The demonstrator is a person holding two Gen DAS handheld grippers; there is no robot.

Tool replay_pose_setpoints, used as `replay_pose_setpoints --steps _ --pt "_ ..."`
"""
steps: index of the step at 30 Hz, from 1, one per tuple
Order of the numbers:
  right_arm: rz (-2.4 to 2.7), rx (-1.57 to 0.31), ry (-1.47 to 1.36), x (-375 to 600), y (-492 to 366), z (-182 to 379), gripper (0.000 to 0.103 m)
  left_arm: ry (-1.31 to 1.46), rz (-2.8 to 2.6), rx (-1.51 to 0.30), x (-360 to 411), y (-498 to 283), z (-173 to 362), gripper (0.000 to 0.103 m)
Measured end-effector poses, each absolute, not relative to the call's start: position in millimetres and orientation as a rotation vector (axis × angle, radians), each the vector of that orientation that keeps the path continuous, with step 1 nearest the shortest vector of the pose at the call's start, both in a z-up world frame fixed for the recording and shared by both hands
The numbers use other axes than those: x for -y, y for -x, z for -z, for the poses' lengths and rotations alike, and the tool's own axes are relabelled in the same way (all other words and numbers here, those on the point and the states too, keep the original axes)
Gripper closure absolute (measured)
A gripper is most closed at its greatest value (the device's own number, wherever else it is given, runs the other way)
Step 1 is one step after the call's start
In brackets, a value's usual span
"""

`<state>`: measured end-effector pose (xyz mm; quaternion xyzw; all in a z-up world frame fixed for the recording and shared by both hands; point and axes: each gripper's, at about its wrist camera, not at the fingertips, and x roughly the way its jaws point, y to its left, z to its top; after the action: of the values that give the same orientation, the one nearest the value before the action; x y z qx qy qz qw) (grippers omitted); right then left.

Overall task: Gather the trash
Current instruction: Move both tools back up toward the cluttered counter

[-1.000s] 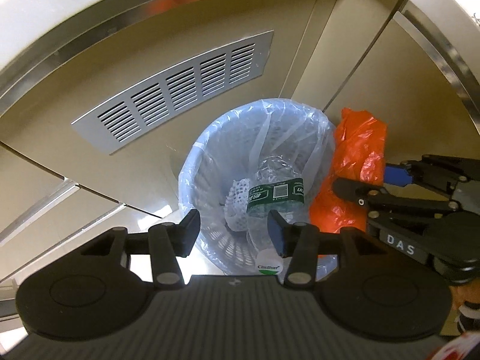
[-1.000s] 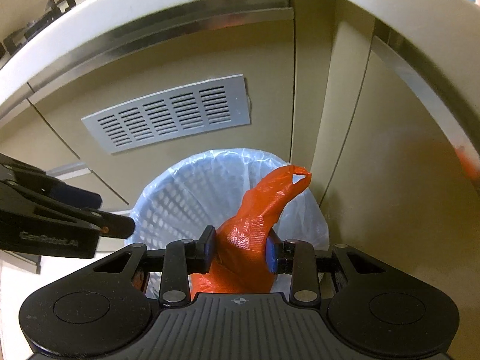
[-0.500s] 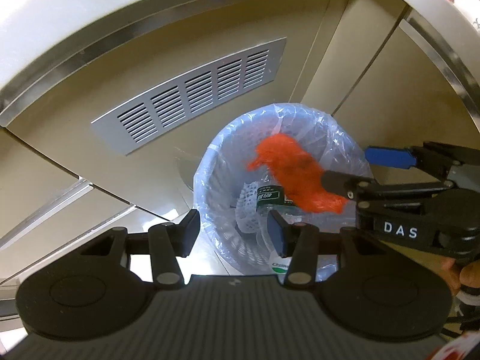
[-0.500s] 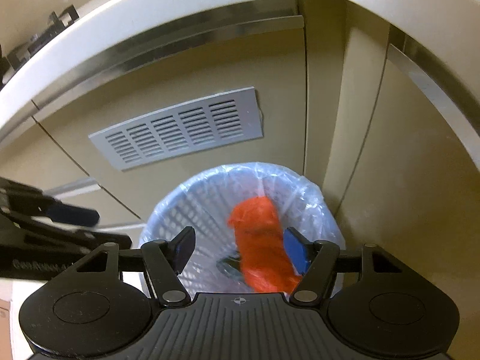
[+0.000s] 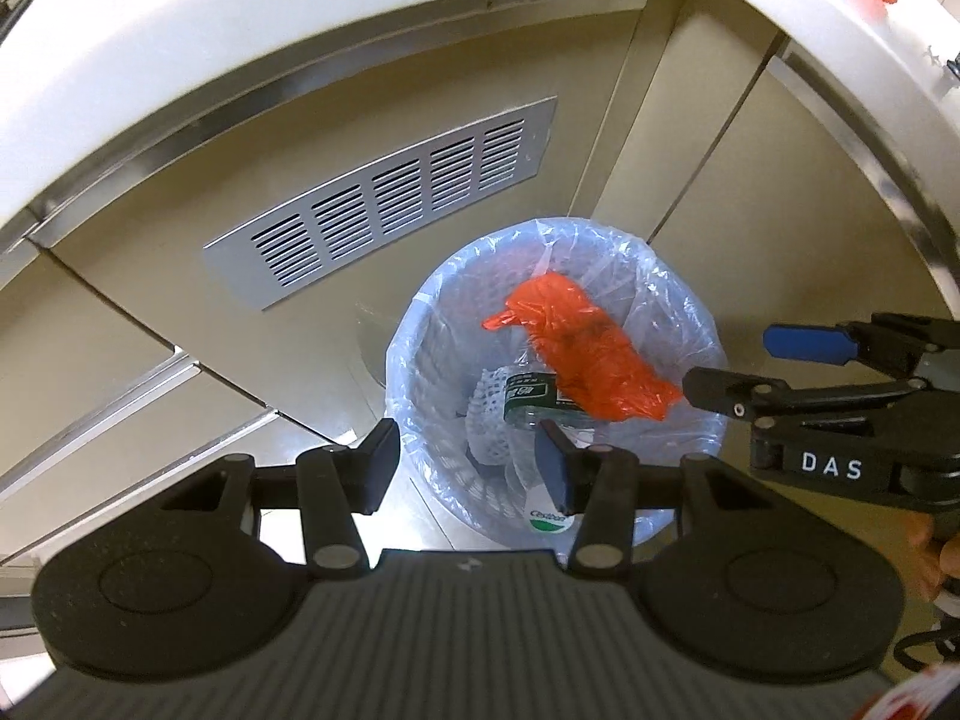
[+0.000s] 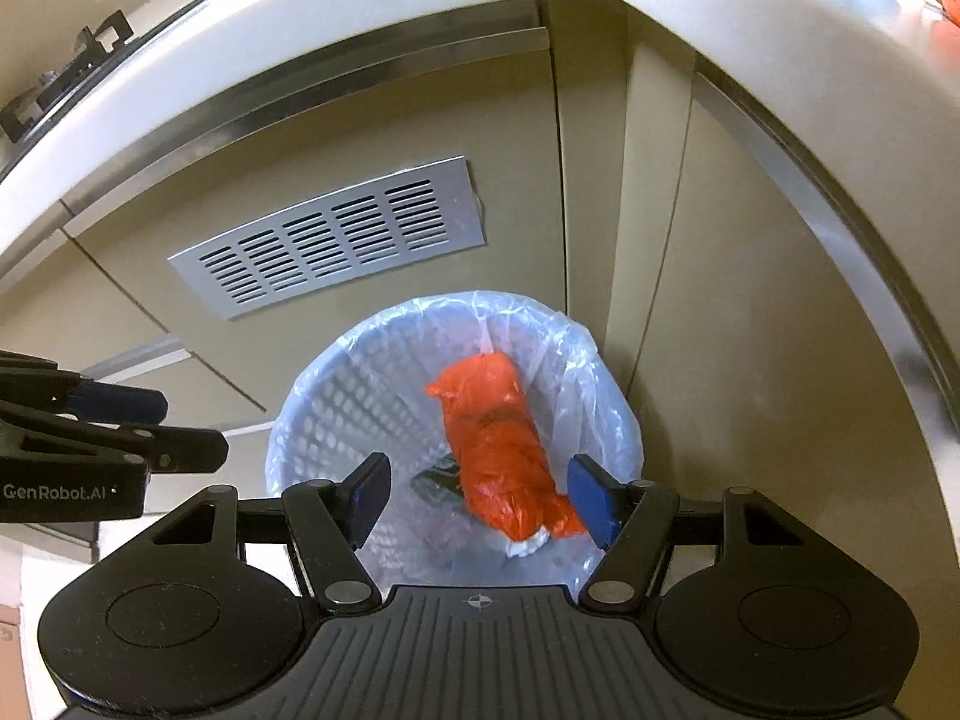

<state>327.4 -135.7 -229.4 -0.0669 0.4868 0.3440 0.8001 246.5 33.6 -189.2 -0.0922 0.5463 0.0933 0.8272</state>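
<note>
Beige cabinet corner point(image 6: 384, 138), louvred vent point(image 6: 327, 237). Lined wastebasket point(image 5: 408, 360) below. Orange plastic bag point(image 6: 498, 450) inside, atop green-labelled bottle point(image 5: 528, 391). Right gripper point(image 6: 480, 495) wide, empty. Left gripper point(image 5: 468, 463) part-open, empty. Risk: light bag springing up, catching liner, spilling over rim.

Orange bag point(image 6: 495, 450) inside lined bin point(image 6: 312, 396), below open, empty right hand-held gripper point(image 6: 477, 495).

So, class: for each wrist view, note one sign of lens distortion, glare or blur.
Left wrist view: the white countertop edge bows into an arc; glare whitens the floor behind the left fingers. Right wrist view: the straight cabinet trim curves and smears towards the right edge.
</note>
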Motion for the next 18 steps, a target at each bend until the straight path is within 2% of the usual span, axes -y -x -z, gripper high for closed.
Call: replay_pose_setpoints --steps 8,18 --pt "-0.791 -1.061 0.1 144 -315 202 0.038 0.23 -0.239 -1.092 -27 -223 156 0.056" --pt "-0.89 -0.971 0.086 158 -297 146 0.038 0.248 -0.316 -0.96 -12 -193 102 0.055"
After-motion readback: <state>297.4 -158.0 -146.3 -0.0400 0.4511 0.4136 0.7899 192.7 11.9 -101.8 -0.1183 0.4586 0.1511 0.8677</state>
